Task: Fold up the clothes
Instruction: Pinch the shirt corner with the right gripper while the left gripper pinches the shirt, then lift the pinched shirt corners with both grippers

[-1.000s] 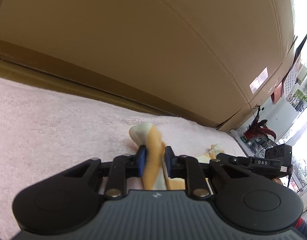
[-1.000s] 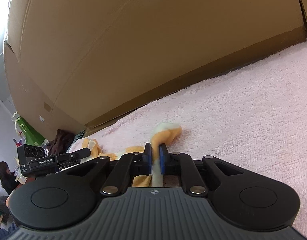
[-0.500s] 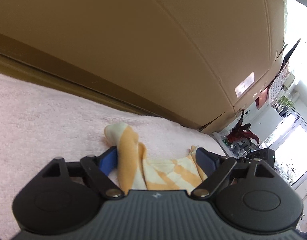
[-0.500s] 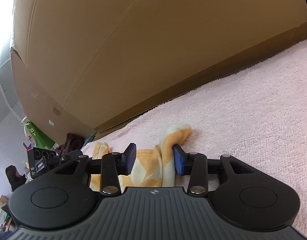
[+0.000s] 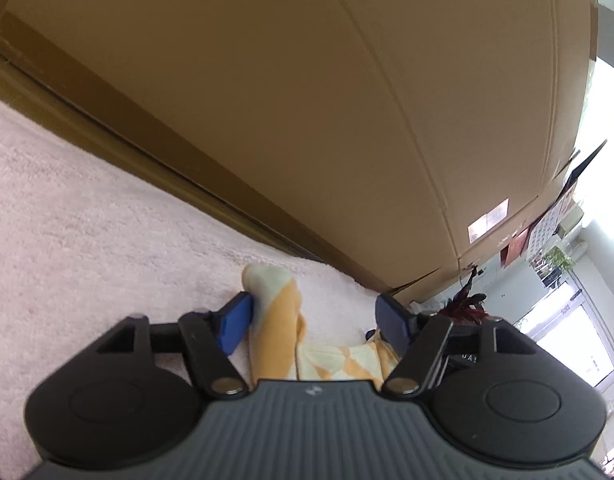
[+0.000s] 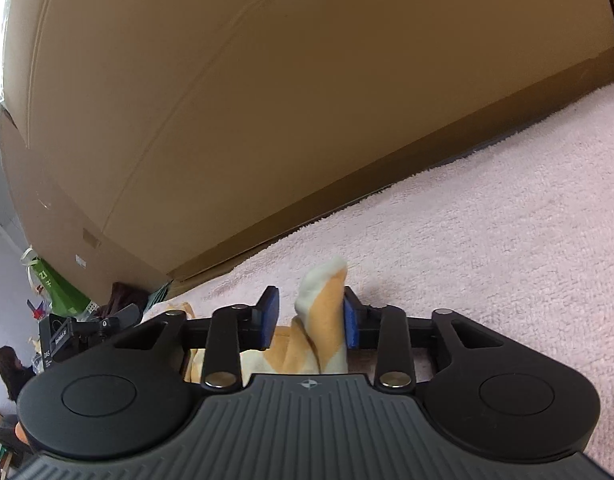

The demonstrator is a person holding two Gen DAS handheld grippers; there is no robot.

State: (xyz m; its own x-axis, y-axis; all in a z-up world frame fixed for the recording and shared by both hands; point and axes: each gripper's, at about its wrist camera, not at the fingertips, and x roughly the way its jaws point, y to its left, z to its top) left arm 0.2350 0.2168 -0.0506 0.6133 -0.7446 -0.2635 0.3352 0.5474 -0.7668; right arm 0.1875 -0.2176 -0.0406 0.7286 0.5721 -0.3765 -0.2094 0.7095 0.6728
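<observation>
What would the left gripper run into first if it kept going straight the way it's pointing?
The yellow and cream cloth bunched between its closing fingers; the left gripper is not clamped on it. Past that lies the pink towel, then probably the cardboard box, though depth is hard to judge.

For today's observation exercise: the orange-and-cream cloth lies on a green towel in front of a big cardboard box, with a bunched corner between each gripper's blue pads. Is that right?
Not quite: the towel is pale pink, as both wrist views show. The rest holds: the orange-and-cream cloth lies there before the cardboard box, a bunched corner between each gripper's pads.
</observation>
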